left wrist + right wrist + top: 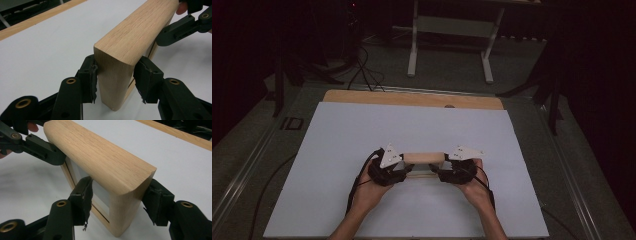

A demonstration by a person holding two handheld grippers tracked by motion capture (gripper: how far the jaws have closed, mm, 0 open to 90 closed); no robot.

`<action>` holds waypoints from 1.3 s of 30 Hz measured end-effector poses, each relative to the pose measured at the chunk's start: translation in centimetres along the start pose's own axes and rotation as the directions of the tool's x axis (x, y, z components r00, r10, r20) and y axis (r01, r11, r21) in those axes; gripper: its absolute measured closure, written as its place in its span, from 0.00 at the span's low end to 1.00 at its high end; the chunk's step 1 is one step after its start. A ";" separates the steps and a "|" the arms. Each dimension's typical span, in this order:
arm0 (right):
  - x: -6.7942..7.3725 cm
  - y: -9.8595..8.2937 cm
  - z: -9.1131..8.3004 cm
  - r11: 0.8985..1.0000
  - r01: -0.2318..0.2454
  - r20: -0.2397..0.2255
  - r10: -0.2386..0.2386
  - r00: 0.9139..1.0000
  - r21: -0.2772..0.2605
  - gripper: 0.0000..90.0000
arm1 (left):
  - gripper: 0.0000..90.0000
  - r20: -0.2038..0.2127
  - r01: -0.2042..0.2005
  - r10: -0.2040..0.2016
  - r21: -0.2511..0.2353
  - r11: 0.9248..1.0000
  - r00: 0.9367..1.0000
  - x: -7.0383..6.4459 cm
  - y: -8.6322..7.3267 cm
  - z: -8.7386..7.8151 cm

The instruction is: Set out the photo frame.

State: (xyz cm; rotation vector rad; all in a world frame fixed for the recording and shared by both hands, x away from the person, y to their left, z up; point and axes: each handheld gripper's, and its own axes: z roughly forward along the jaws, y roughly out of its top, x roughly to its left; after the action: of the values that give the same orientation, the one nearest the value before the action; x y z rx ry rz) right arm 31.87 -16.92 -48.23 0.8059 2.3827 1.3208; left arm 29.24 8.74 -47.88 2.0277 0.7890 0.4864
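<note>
Frame (424, 159) stands upright on the desk (342, 145), left claw (115, 75) and right claw (119, 198) each clamped on an end: likely mid-carry or placing; next needs both moving together, level.

Left tongs (115, 77) clamped on near end of upright wooden frame (130, 42), pads touching both faces. Right tongs (180, 30) at far end. White desk (50, 45) beneath.
</note>
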 end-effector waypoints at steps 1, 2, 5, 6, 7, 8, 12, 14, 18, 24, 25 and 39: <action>0.0 0.0 0.0 1.000 -0.001 0.000 0.001 1.000 0.000 0.49 | 0.61 0.000 0.000 0.000 0.001 1.000 1.000 0.0 0.0 0.0; 0.0 0.0 0.0 1.000 -0.001 0.000 0.001 1.000 0.000 0.49 | 0.61 0.000 -0.004 0.004 0.004 1.000 1.000 0.1 0.1 0.0; -0.1 0.0 -0.1 1.000 0.000 0.002 0.000 1.000 0.003 0.50 | 0.60 0.003 -0.011 0.011 0.008 1.000 1.000 0.2 0.2 0.1; -0.1 0.0 -0.1 1.000 0.000 0.002 0.000 1.000 0.003 0.50 | 0.60 0.004 -0.013 0.013 0.009 1.000 1.000 0.2 0.2 0.1; -0.1 0.0 -0.1 1.000 -0.001 0.002 0.001 1.000 0.004 0.50 | 0.60 0.004 -0.015 0.015 0.012 1.000 1.000 0.2 0.3 0.1; -0.1 0.0 -0.1 1.000 0.000 0.003 0.000 1.000 0.004 0.50 | 0.60 0.004 -0.015 0.014 0.013 1.000 1.000 0.3 0.3 0.2; -0.2 0.1 -0.1 1.000 -0.003 0.006 0.003 1.000 0.002 0.50 | 0.60 0.003 -0.015 0.015 0.011 1.000 1.000 0.5 0.5 0.3; -0.3 0.3 0.0 1.000 -0.005 0.017 0.005 1.000 0.001 0.50 | 0.60 0.004 -0.012 0.012 0.008 1.000 1.000 0.6 0.5 0.4; -0.3 0.7 0.2 1.000 -0.005 0.022 0.005 1.000 -0.004 0.50 | 0.60 -0.003 -0.007 0.007 0.003 1.000 1.000 1.1 0.7 0.3; -0.3 1.2 0.9 1.000 -0.012 0.024 0.012 1.000 -0.007 0.50 | 0.59 -0.014 -0.004 0.004 0.006 1.000 1.000 1.8 0.9 0.1; -0.3 1.3 1.1 1.000 -0.015 0.026 0.015 1.000 -0.006 0.50 | 0.59 -0.014 -0.001 0.001 0.008 1.000 1.000 2.1 0.9 0.1; -0.4 1.8 2.2 1.000 -0.030 0.028 0.030 0.999 -0.004 0.50 | 0.58 -0.013 0.015 -0.015 0.023 1.000 1.000 3.2 0.8 0.4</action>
State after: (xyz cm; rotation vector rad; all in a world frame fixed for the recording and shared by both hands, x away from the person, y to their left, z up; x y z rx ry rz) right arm 33.88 -14.87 -47.86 0.8567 2.3549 1.3153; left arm 32.00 10.39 -47.30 2.0409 0.8203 0.4840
